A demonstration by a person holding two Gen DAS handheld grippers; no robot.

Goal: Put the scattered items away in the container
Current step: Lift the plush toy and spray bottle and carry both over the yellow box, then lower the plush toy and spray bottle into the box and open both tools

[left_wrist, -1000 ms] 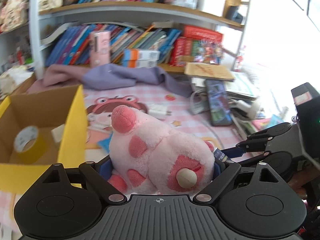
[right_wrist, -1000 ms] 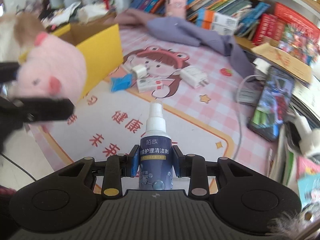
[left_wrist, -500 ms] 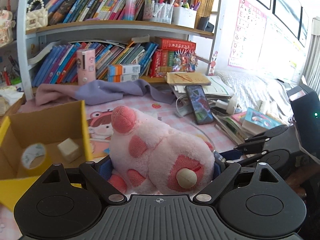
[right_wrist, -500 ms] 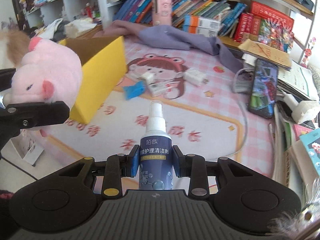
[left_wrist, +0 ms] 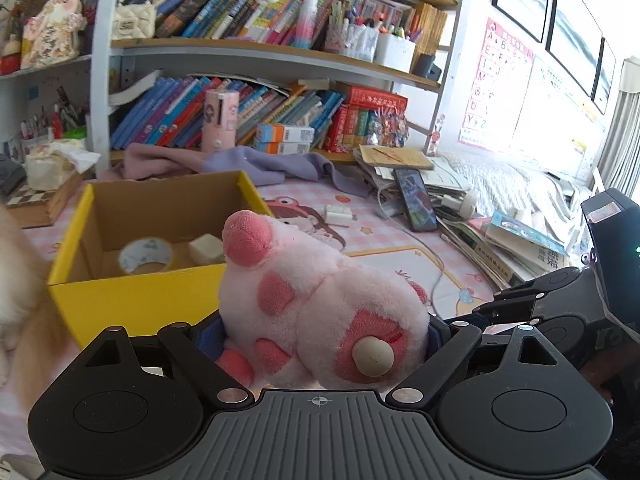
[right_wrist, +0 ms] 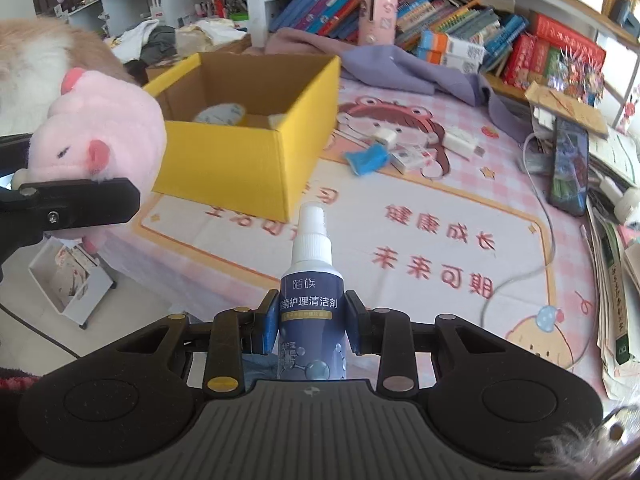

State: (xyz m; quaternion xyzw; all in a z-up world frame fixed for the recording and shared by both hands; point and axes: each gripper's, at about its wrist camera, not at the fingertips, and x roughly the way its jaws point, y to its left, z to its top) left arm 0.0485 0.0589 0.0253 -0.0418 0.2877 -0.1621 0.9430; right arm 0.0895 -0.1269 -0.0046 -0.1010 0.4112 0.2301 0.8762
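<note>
Both grippers have swung across toward the yellow box (right_wrist: 248, 128), which now sits nearer the middle of each view than a second ago, with more of the bookshelf (left_wrist: 280, 52) and wall showing above it. Jaws of the left gripper (left_wrist: 320, 344) stand wide, pinching the pink plush pig (left_wrist: 316, 304) by its flanks, just in front of the box's near wall. Those of the right gripper (right_wrist: 312, 320) are pressed onto the blue spray bottle (right_wrist: 312, 300), held upright over the pink checked mat (right_wrist: 400, 224). Inside the box lie a tape roll (left_wrist: 146, 256) and a pale cube (left_wrist: 206, 249). On the mat beyond rest a white charger (right_wrist: 460, 142), a blue clip-like piece (right_wrist: 366, 160), a lilac cloth (right_wrist: 408, 68) and a phone (right_wrist: 568, 172) atop stacked papers. Something furry and tan (right_wrist: 48, 56) crowds the left edge, cut off and too blurred to identify. The bottle's base is hidden behind the gripper body.
</note>
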